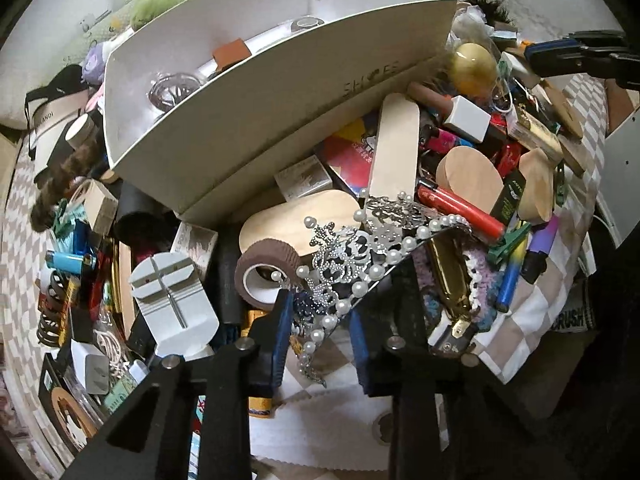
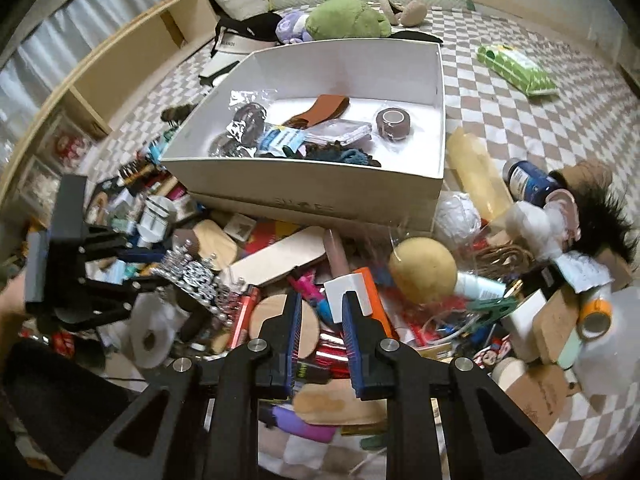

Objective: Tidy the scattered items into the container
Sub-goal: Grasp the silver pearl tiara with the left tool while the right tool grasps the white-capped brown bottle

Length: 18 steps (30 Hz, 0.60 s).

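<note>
A white shoe box [image 1: 256,92] stands on the checked cloth, seen also in the right wrist view [image 2: 320,176], and holds tape, packets and a strap. A pile of small items lies in front of it. My left gripper [image 1: 320,320] is shut on a silver pearl tiara [image 1: 360,256] and holds it above the pile; gripper and tiara [image 2: 192,276] also show at the left of the right wrist view. My right gripper [image 2: 320,320] is open and empty above a white block [image 2: 352,288] and a wooden disc [image 2: 280,316].
Around the tiara lie a brown tape roll [image 1: 264,276], a red lighter [image 1: 460,208], wooden pieces [image 1: 396,144] and a gold ball [image 2: 424,272]. A green plush [image 2: 348,20] and a wipes pack [image 2: 516,68] lie beyond the box. A white jug [image 2: 608,344] stands at the right.
</note>
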Each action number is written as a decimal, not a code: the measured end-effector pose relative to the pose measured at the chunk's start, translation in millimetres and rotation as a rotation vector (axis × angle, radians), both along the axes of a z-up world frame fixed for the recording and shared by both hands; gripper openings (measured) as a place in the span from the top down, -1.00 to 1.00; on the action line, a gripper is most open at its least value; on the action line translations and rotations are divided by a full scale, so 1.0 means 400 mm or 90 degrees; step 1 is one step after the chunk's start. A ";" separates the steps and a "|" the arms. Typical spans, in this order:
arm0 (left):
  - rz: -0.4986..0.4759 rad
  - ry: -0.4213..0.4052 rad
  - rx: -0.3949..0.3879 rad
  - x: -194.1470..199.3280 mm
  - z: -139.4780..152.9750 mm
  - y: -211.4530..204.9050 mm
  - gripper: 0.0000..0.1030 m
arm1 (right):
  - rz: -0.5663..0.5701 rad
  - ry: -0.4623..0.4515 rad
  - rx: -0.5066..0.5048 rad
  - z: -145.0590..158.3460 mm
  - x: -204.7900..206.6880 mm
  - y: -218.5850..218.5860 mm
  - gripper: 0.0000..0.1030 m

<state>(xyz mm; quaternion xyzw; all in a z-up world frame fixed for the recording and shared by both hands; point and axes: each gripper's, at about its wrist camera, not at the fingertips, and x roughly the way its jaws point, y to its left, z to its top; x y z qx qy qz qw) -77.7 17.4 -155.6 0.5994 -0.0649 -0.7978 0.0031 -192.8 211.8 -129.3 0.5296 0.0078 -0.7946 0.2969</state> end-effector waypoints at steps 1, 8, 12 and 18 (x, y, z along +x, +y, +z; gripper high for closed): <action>-0.001 0.002 -0.003 0.000 0.000 -0.001 0.47 | 0.004 0.004 0.008 -0.007 0.001 -0.005 0.59; 0.027 0.040 0.011 -0.004 0.031 -0.024 0.71 | 0.033 0.026 0.086 -0.089 -0.010 -0.043 0.57; 0.041 0.059 0.030 -0.021 0.047 -0.043 0.72 | 0.070 0.062 0.139 -0.129 -0.011 -0.067 0.57; 0.051 0.057 0.031 0.000 0.044 -0.052 0.72 | 0.111 0.123 0.190 -0.144 0.006 -0.093 -0.50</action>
